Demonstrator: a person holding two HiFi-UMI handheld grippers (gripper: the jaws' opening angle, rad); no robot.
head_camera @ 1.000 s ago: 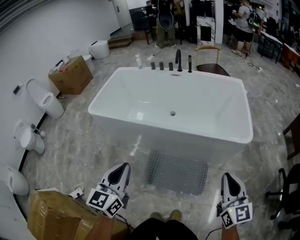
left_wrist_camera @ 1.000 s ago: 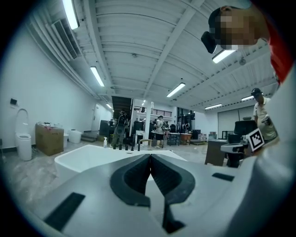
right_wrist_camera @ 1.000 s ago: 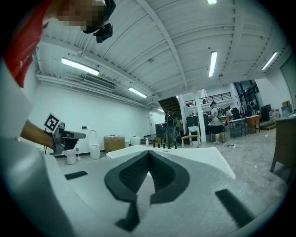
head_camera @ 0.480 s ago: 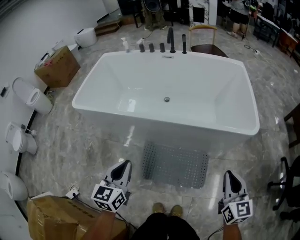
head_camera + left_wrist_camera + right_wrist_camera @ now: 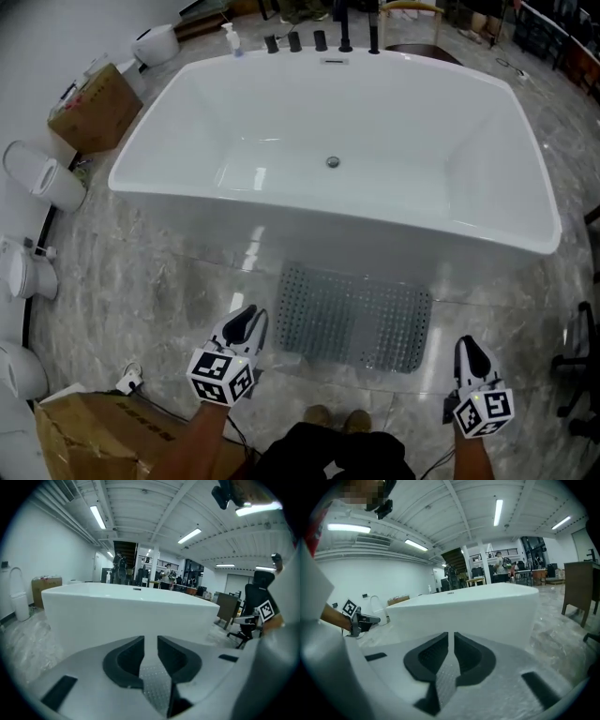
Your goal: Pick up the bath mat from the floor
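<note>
While the bath mat [image 5: 354, 319] lies flat on the floor [image 5: 169, 281] against the bathtub [image 5: 375, 246], long axis running side to side, the left gripper [image 5: 247, 322] and right gripper [image 5: 468, 349] flank its short ends, both empty, their jaws having just opened a crack.

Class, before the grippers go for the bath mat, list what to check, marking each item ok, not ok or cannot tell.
1. Grey perforated rubber bath mat lies flat on the marbled floor, nothing on it: ok.
2. Left gripper empty, jaws have just been opening, narrowly apart: ok.
3. Right gripper empty, jaws likewise just been opening: ok.
4. Grippers at the mat's edge: not ok, both beside it.
5. Mat free of the white bathtub: cannot tell.
</note>
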